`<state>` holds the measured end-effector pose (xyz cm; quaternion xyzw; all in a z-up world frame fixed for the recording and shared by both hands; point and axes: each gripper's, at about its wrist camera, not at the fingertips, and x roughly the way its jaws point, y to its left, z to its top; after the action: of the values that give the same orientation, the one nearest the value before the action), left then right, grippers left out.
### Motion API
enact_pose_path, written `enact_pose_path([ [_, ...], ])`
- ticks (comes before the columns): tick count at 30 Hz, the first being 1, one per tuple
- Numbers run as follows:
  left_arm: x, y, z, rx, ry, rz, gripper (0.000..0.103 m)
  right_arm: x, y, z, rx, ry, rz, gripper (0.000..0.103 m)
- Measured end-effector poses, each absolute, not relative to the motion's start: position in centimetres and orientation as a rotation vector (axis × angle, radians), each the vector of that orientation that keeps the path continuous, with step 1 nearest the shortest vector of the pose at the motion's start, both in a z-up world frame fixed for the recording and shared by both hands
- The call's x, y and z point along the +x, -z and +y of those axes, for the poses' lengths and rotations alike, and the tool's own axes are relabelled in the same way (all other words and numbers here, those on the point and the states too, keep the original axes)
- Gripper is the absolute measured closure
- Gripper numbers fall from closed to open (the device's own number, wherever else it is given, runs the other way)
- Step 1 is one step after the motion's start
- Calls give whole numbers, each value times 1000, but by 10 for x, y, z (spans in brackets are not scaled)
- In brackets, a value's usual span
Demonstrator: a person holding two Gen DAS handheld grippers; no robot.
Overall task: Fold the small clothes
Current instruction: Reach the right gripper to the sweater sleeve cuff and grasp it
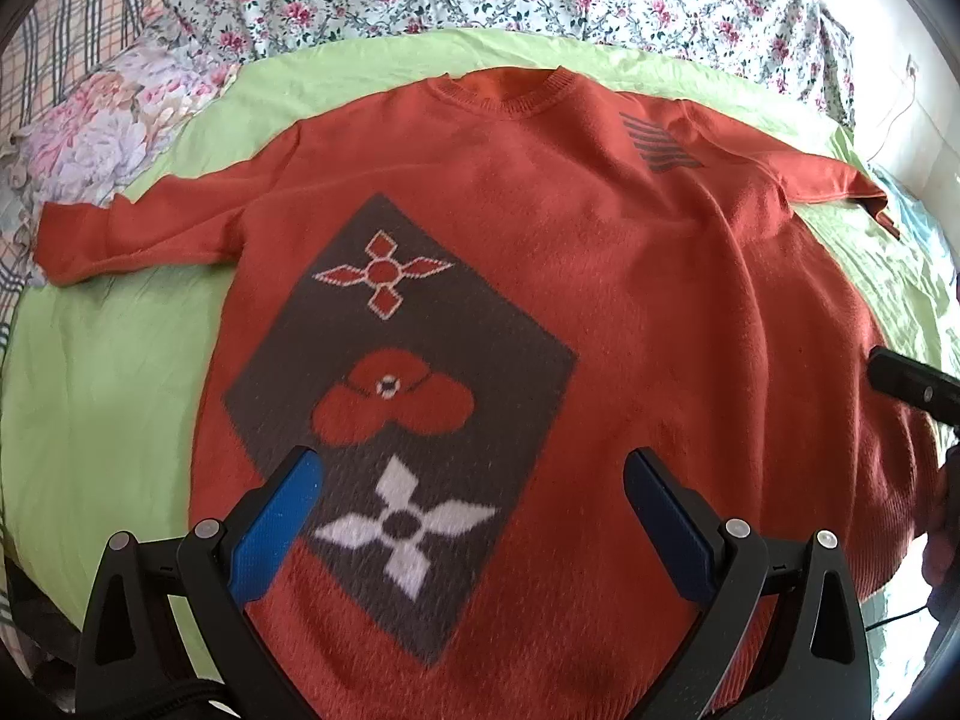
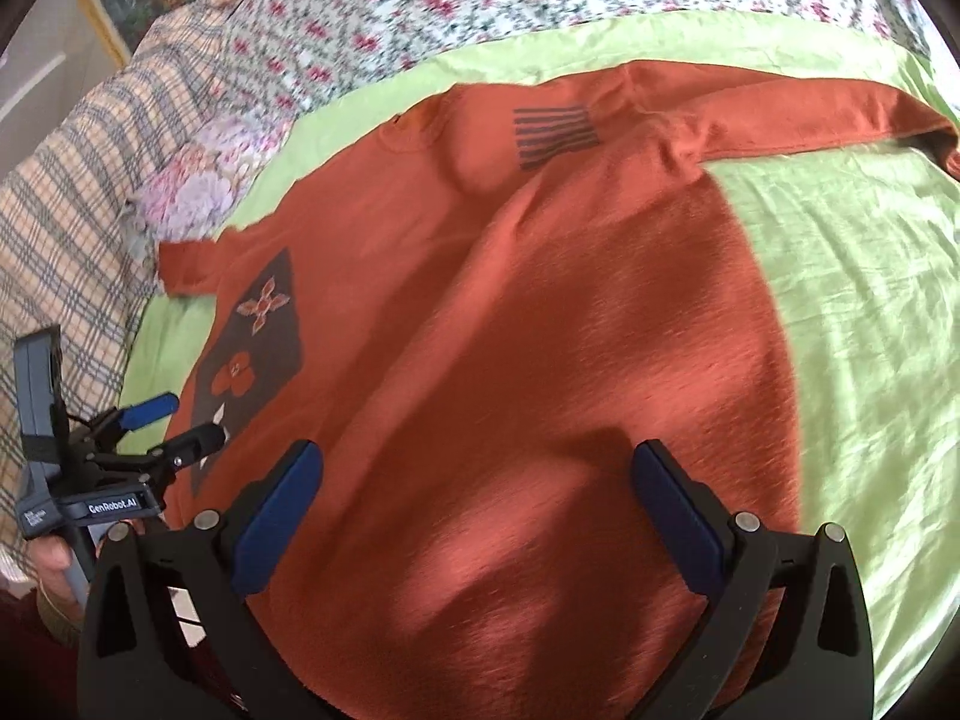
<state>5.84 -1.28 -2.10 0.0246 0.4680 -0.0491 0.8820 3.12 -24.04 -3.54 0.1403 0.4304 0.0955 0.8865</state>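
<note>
The sweater (image 1: 600, 276) lay flat on the green sheet (image 1: 102, 396), collar at 12 o'clock. Both grippers, left (image 1: 471, 516) and right (image 2: 477, 516), hovered over it, jaws apart. Soft, limp knit; best pinched at hem corners.

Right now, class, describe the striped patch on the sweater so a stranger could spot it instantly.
Find the orange sweater spread flat on the green sheet. Go up to its neckline, then toward the sleeve by the window. The striped patch sits there: plain grey horizontal bars, unlike the large dark flower panel lower down.
</note>
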Motion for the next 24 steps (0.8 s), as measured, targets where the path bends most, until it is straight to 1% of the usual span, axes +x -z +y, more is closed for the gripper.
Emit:
enact_pose_path([
  [4,68,22,-16,54,105,985,2,38,31,-267,311,-129,883,0],
  [9,78,23,-18,44,106,995,2,45,20,-330,372,-14,834,0],
  [14,86,27,-20,41,103,1020,2,54,16,-414,567,136,780,1],
  [18,89,31,-24,44,109,1036,2,64,18,-480,794,212,703,7],
  [24,95,36,-32,52,119,1053,2,92,14,-543,997,242,579,11],
])
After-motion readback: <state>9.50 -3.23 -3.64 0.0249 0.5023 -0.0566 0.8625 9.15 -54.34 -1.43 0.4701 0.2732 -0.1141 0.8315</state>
